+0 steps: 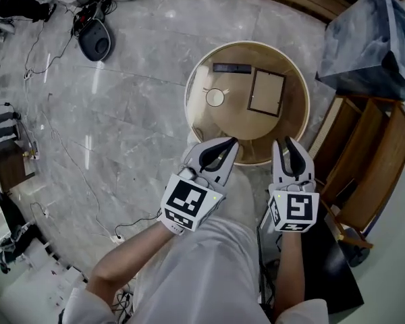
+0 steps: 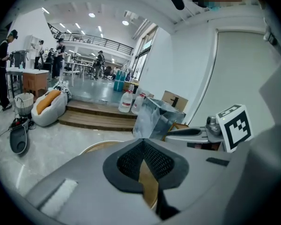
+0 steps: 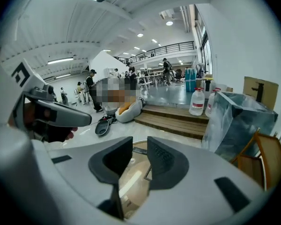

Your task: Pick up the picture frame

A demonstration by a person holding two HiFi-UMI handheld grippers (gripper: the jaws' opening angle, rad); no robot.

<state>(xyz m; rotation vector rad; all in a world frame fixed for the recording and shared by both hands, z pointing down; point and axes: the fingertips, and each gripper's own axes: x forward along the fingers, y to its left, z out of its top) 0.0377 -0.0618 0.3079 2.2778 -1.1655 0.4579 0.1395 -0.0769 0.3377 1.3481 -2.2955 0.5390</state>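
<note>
Left tongs (image 1: 233, 142) clenched empty; right tongs (image 1: 284, 142) slightly parted, empty. The picture frame (image 1: 266, 92), a thin dark border round a tan panel, lies flat on the round worktop (image 1: 283, 131).

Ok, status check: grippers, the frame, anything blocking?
Left gripper shut, empty; right gripper slightly open, empty. Picture frame flat on round table, untouched. Path clear; black bar and small ring lie apart.
</note>
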